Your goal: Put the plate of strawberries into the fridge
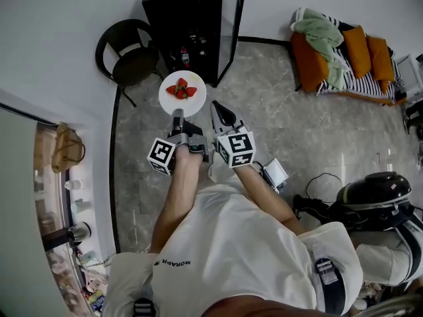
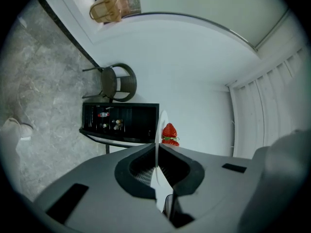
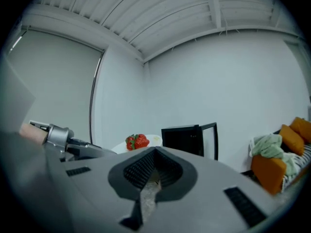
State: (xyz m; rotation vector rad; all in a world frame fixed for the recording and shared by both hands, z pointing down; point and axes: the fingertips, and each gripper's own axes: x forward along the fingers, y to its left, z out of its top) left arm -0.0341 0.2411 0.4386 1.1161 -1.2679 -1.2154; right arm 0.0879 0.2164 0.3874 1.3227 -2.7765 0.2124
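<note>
The left claw (image 1: 177, 115) pinched the rim of the plate (image 1: 188, 108), with the strawberries (image 1: 181, 90) on top. The right claw (image 1: 220, 113), just beside it, was pressed together and empty. The fridge (image 1: 178, 12) lay straight ahead at the top of the frame, its door (image 1: 228, 25) swung open to the right.

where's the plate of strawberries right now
In the head view, upper centre, the plate is clamped by its rim in the left gripper, just short of the open black fridge.
</note>
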